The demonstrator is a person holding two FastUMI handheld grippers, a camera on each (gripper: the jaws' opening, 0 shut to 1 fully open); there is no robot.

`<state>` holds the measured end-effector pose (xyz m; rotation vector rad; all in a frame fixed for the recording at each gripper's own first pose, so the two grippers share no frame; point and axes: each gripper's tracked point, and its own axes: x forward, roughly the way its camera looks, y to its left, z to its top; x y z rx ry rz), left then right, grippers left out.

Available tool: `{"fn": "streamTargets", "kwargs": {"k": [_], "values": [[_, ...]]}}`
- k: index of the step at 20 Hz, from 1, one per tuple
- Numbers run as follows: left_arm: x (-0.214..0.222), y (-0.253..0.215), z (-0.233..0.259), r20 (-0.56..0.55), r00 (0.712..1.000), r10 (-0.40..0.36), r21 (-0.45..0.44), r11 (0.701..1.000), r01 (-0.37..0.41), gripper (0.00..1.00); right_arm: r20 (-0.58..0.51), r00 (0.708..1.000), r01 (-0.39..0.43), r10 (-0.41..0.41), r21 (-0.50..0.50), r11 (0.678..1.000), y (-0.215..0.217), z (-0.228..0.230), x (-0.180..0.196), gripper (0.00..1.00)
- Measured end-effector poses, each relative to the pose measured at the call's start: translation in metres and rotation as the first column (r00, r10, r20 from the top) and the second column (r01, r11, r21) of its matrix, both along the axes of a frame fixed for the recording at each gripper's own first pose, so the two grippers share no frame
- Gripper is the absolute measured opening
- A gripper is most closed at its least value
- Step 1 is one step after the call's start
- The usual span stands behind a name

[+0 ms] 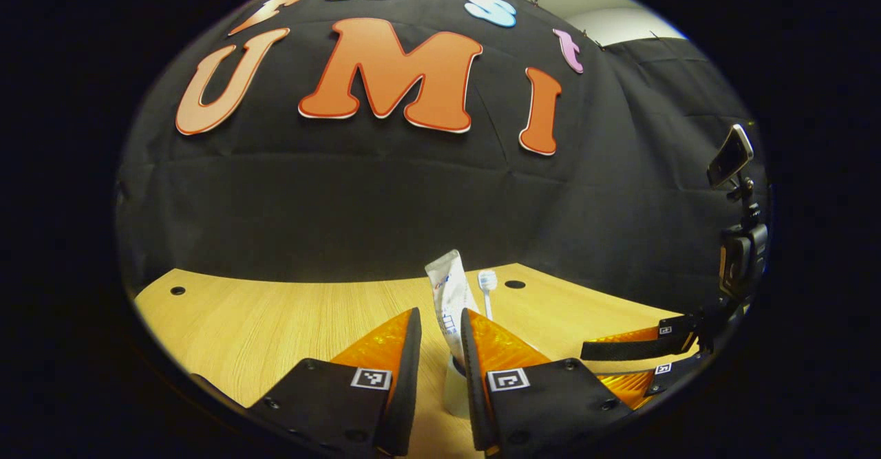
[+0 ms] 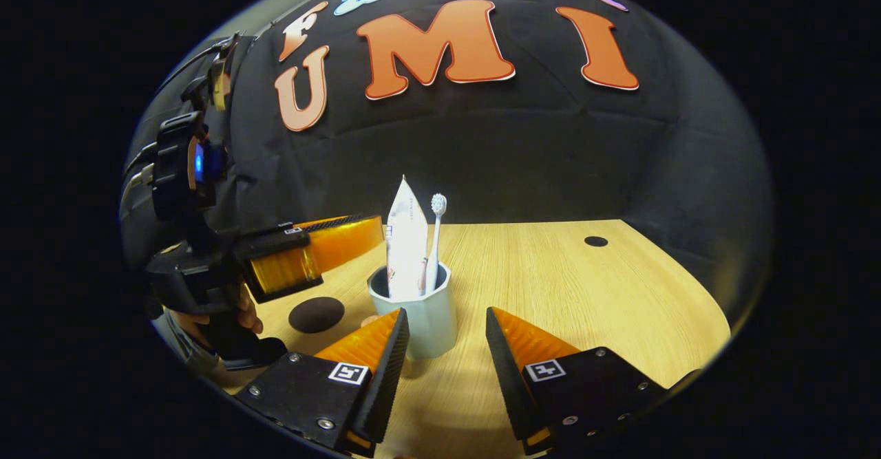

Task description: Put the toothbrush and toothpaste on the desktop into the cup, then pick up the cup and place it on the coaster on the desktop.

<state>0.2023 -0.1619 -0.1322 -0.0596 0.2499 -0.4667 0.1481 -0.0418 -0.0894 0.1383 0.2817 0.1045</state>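
Since the white toothpaste tube (image 2: 406,239) and toothbrush (image 2: 435,239) make the pale-blue plastic cup (image 2: 420,318) top-heavy, grip mid-wall; right gripper (image 2: 447,338), lower centre, gapes unclenched; left gripper (image 1: 440,349) straddles the tube, grip unclear.

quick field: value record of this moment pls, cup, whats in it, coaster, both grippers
cup: pale cup upright on the wooden desktop
contents: toothpaste and toothbrush, both standing in the cup, brush head up
coaster: dark round coaster bare on the desktop, apart from the cup
left gripper: fingers narrowly apart, toothpaste between them, contact unclear
right gripper: open, fingers either side of the cup, not pressing it
step left: cup not yet on the coaster
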Motion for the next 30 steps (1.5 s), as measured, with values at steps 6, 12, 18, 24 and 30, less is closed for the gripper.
{"fn": "streamTargets", "kwargs": {"k": [6,12,18,24,30], "values": [[-0.008,0.0,0.019,0.039,0.998,-0.039,-0.016,0.999,0.039,0.59,-0.016,1.0,0.005,-0.005,-0.021,1.0,0.0,0.008,0.002,0.68],[-0.018,0.035,0.046,0.084,0.996,0.008,-0.029,1.0,-0.005,0.77,-0.074,0.997,-0.032,0.028,-0.049,0.998,0.012,0.018,0.0,0.7],[-0.027,0.073,0.06,0.113,0.991,0.068,0.007,0.998,-0.069,0.88,-0.175,0.983,-0.072,0.058,-0.077,0.994,0.04,0.032,0.002,0.75],[-0.042,0.115,0.066,0.128,0.985,0.116,0.032,0.992,-0.121,0.95,-0.359,0.933,-0.072,0.006,-0.171,0.983,0.05,-0.009,0.017,0.76],[-0.054,0.16,0.067,0.144,0.977,0.158,0.046,0.985,-0.166,0.95,-0.524,0.847,-0.005,-0.094,-0.184,0.983,0.039,-0.033,0.023,0.77]]}}
